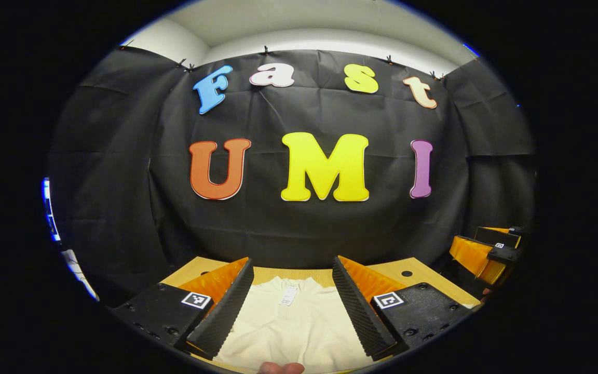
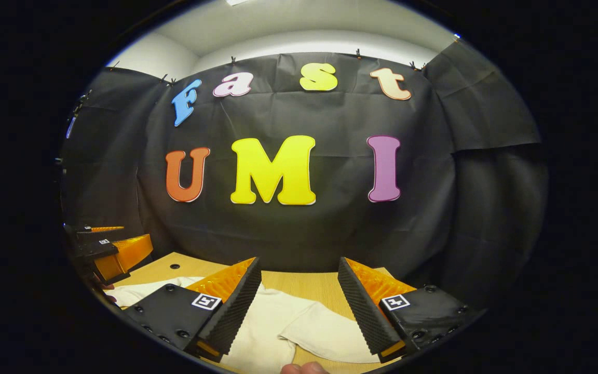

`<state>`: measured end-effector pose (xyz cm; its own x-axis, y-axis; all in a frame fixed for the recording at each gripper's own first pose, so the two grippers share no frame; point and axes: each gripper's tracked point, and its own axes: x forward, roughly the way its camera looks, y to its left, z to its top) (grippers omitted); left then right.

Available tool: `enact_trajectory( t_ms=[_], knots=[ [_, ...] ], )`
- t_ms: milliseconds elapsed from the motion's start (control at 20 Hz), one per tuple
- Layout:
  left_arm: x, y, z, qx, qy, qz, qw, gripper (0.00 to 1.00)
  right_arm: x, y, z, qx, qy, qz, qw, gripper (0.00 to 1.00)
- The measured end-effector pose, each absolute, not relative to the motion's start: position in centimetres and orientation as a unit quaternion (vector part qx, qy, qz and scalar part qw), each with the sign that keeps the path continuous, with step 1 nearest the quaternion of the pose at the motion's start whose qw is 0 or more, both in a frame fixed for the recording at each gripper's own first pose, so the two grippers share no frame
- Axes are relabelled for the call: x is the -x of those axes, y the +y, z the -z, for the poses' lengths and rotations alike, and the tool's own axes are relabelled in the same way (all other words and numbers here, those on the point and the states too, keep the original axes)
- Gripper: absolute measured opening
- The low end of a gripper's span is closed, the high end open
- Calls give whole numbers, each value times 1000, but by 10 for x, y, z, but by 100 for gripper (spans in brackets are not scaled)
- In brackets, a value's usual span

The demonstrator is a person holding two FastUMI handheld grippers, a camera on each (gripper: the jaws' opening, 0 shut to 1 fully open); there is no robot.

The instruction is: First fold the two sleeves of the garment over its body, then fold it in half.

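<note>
- A fingertip (image 1: 280,368) pokes in at the bottom edge of the left gripper view, cut off by the edge; another fingertip (image 2: 304,368) shows the same way in the right gripper view.
- The left gripper (image 1: 293,306) hangs above the garment with its jaws spread wide and nothing between them.
- The right gripper (image 2: 299,309) is likewise spread wide and holds nothing, with cloth showing in the gap.
- The cream-white soft cloth garment (image 1: 294,327) lies flat on the pale wooden table (image 1: 418,275); its near part runs out of sight below the fingers.
- In the left gripper view its collar, with a small white tag (image 1: 288,295), lies at the far end, so the long axis runs from near to far.
- In the right gripper view one sleeve (image 2: 325,332) lies spread out to the right of the garment's body, its end cut off behind the right-hand finger.
- Beyond the garment, the table's far edge meets the black cloth wall (image 2: 299,228).
- Whether the other sleeve is folded I cannot tell.
</note>
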<state>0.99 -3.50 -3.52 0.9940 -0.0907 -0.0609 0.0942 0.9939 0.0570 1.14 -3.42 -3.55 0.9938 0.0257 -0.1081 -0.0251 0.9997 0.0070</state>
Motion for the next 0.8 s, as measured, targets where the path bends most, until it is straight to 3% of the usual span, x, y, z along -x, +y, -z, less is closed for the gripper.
enact_trajectory(
  t_ms=[500,800],
  knots=[
    [-7,-95,82,-36,89,116,989,98,28,-190,108,45,156,65,985,96],
    [-5,-128,96,-43,113,156,980,98,71,-278,201,33,275,110,954,96]
  ],
)
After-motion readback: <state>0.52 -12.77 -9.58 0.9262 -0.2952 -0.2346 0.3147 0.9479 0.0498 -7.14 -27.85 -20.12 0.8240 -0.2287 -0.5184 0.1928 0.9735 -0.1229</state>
